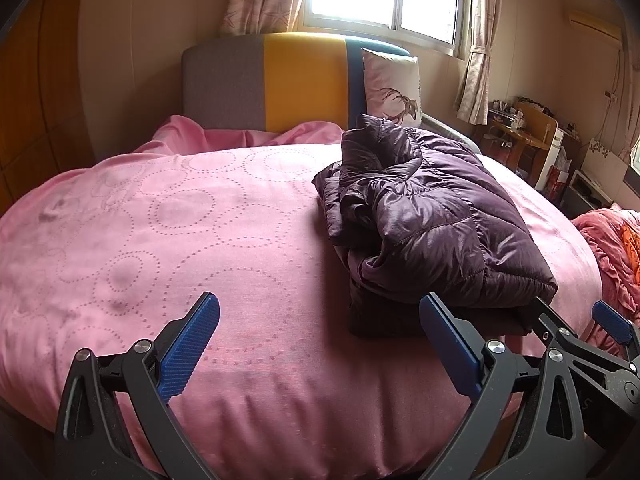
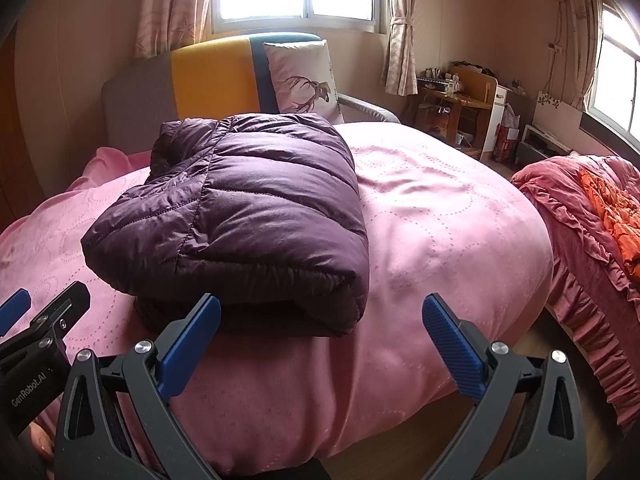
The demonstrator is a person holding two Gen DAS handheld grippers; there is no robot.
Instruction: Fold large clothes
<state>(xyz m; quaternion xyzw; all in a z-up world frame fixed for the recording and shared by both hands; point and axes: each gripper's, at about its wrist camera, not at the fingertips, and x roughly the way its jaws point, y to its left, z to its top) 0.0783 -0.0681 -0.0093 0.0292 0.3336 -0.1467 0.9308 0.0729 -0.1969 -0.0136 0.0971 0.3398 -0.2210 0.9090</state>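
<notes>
- The purple quilted jacket (image 2: 236, 216) lies on the pink bedspread (image 1: 160, 240) as a compact folded bundle, near the foot edge of the bed and toward its middle; in the right wrist view its top panel looks smooth and squared, the near edge a rounded fold with darker layers tucked beneath
- From the left wrist view the same bundle looks less tidy; a loose flap and a bunched collar or sleeve stand up at the far left side, so the stack is not fully flat there
- The left gripper (image 1: 320, 344) hangs just short of the bed's near edge with its blue fingers spread wide; nothing sits between them, only bedspread shows in the gap
- The right gripper (image 2: 320, 344) is likewise wide apart and empty; its left finger sits just in front of the jacket's near fold, whether touching it I cannot tell
- Each gripper shows at the edge of the other's view, so the two sit close side by side
- Judgement: the folding itself looks essentially done, and the step in hand seems to be release and a check of the result
- Next move, if any, calls for pressing down or tucking in the raised flap on the left side; the puffy, slick fabric will likely spring back, so a low, gentle pinch would suit
- A pillow (image 2: 304, 76) leans on the headboard (image 2: 208, 80) behind; a red quilt (image 2: 600, 208) lies well apart to the right
</notes>
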